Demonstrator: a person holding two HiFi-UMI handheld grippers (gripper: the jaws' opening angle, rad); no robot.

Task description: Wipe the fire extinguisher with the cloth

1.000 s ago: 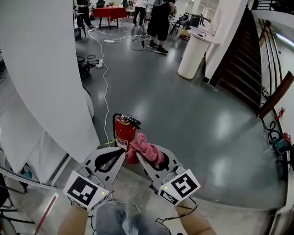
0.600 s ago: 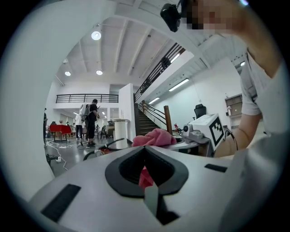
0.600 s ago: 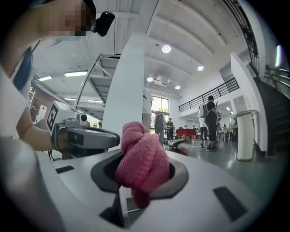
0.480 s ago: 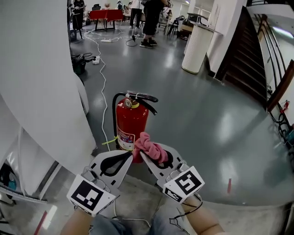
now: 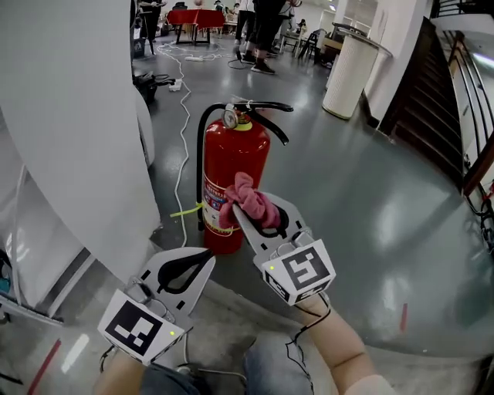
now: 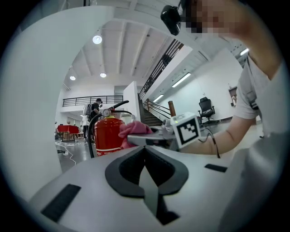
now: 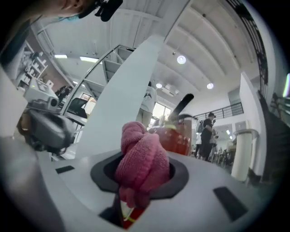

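Right tool [image 5: 236, 214] is clamped on the pink cloth [image 5: 248, 199]. The right gripper view shows the bunched cloth [image 7: 141, 164] wedged between the jaws, bulging out over the pads. The cloth is held up at the red fire extinguisher [image 5: 231, 177], level with its label, on the cylinder's near right side. From the head view it overlaps the body; can't confirm actual contact. The left gripper view puts the cloth [image 6: 133, 130] just beside the red cylinder [image 6: 107, 135], same read.

Left tool [image 5: 207, 261] has its jaws together with nothing between them. It's low and nearer, left of the right tool, well short of the extinguisher — pads meet in a line in its own view [image 6: 145, 153].

The extinguisher stands upright on the grey floor [image 5: 370, 208]. Its gauge [image 5: 230, 117] and black lever [image 5: 266, 109] are on top, and its black hose [image 5: 202, 154] runs down the left side. A yellow strip [image 5: 185, 211] sticks out left near the base. A white wall panel [image 5: 69, 116] is close on the left, and a white cable [image 5: 184, 116] trails across the floor toward the far side.

Far end: red table [image 5: 199, 17], people standing, white round column [image 5: 351, 73]. Staircase [image 5: 440, 100] on the right.
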